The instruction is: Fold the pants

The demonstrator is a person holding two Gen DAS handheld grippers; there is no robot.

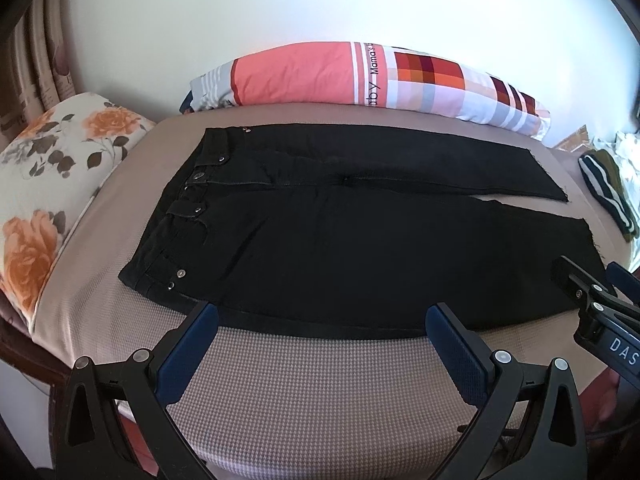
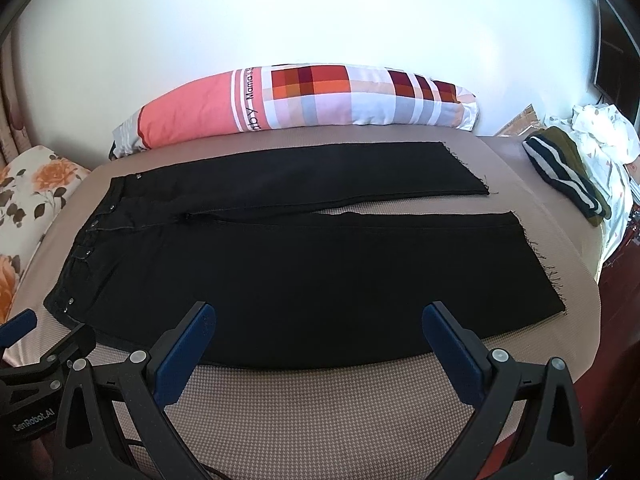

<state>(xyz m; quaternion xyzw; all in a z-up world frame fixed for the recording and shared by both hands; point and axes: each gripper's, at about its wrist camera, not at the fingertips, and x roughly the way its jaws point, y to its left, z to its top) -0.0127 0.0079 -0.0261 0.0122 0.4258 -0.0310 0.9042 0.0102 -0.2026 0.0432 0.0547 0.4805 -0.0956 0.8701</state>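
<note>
The black pants lie flat on the bed, all spread out. The waist is at 9 o'clock and the two legs run to 3 o'clock. One leg lies at the far side, near the striped pillow at 12 o'clock. The other leg lies at the near side, close to both grippers.

The left gripper hangs just over the near edge of the pants, by the waist end. Its fingers are spread wide and hold nothing. The right gripper hangs over the near edge by the leg end. Its fingers are spread wide too, and they hold nothing.

I think no fold is made yet. This looks like the very start. Next, each gripper needs to go down and pinch the near edge, then lift it over to 12 o'clock, so one leg lands on the other.
</note>
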